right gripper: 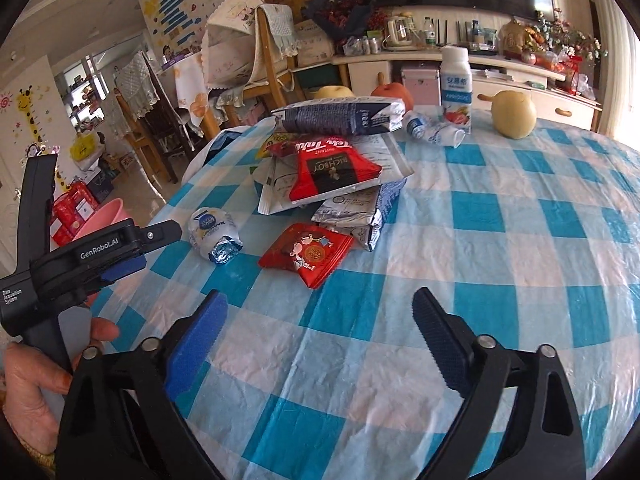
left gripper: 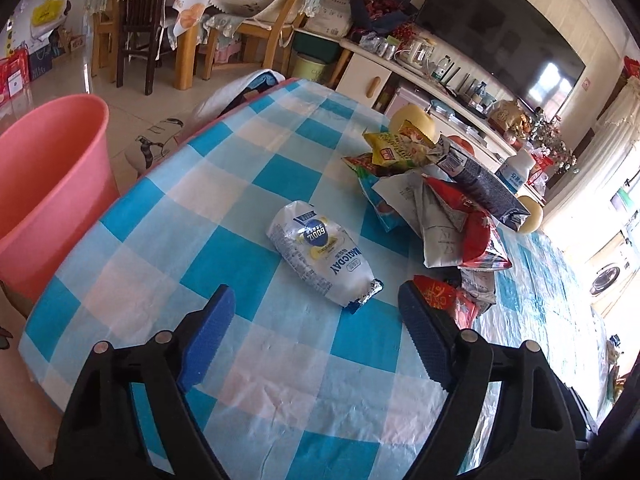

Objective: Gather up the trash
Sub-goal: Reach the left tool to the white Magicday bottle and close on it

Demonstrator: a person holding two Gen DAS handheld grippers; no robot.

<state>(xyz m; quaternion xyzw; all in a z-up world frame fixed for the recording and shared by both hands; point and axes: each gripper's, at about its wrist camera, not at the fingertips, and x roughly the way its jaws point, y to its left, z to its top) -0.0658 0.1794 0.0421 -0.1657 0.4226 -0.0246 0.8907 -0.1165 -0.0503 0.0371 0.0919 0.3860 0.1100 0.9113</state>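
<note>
A white MAGICDAY wrapper (left gripper: pixel 324 256) (right gripper: pixel 214 232) lies alone on the blue checked tablecloth (left gripper: pixel 248 184). My left gripper (left gripper: pixel 316 292) hovers just short of it, open, with nothing between the pads. Behind the wrapper is a heap of wrappers and flattened cartons (left gripper: pixel 440 200) (right gripper: pixel 332 168). A small red packet (right gripper: pixel 308 254) (left gripper: pixel 440 296) lies in front of that heap. My right gripper (right gripper: pixel 320 298) stands open a little short of the red packet and holds nothing. In the right wrist view, the left gripper (right gripper: pixel 148 252) shows at the left, held by a hand (right gripper: pixel 36 380).
A pink bin (left gripper: pixel 48 184) (right gripper: pixel 104 216) stands on the floor by the table's left edge. Far side of the table: a yogurt bottle (right gripper: pixel 456 88), a crushed plastic bottle (right gripper: pixel 434 130), a yellow pear (right gripper: pixel 514 114). Chairs (left gripper: pixel 276 20) and a TV cabinet (left gripper: pixel 400 76) stand beyond.
</note>
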